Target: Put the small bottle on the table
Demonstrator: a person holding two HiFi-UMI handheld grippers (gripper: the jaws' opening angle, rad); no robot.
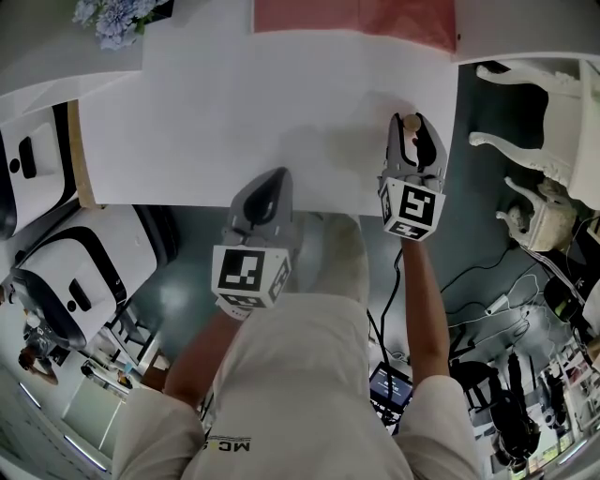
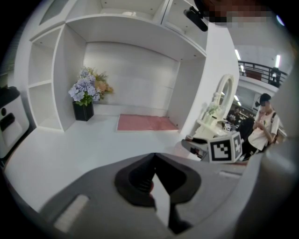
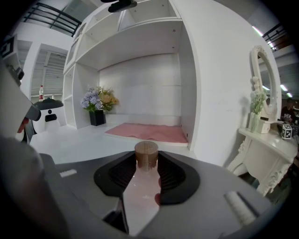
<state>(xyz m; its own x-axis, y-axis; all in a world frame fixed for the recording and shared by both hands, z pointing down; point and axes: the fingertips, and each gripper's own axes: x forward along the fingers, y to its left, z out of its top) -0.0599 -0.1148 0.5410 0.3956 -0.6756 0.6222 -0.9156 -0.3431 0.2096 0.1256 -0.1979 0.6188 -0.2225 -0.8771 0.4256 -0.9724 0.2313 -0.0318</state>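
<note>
1. Currently the small bottle (image 3: 146, 161) sits btwn the jaws of the right gripper (image 1: 411, 129). Its brown cork-like cap is at the jaw tips and its pale, see-through body runs back btwn the black pads.
2. Right gripper: jaws fairly wide apart but closed on the bottle, pads pressing both sides of it.
3. From the head view, bottle & right gripper are over the white table (image 1: 234, 112), near its right edge. Can't tell whether the bottle's base touches the top.
4. Left gripper (image 2: 154, 158): jaw tips meet, nothing btwn them. It hangs at the table's near edge, well apart from the bottle, to the left and nearer the person.
5. Beyond the bottle, at the back of the table, lies a pink mat (image 1: 356, 19).
6. Back left corner: blue and peach flowers (image 3: 98, 100) in a black vase, far from both grippers.
7. White shelving and a white side wall (image 3: 219, 93) close in the table's back and right; the wall stands just right of the bottle.
8. Off the table to the right stands a white ornate dressing table (image 3: 268, 140) with an oval mirror (image 3: 264, 79).
9. Left of the table are white machines w/ black panels (image 1: 66, 272).
10. Left gripper view also shows a person (image 2: 264, 126) standing in the bkgd, far right.
11. Table surface btwn the two grippers and round the bottle is plain white.
</note>
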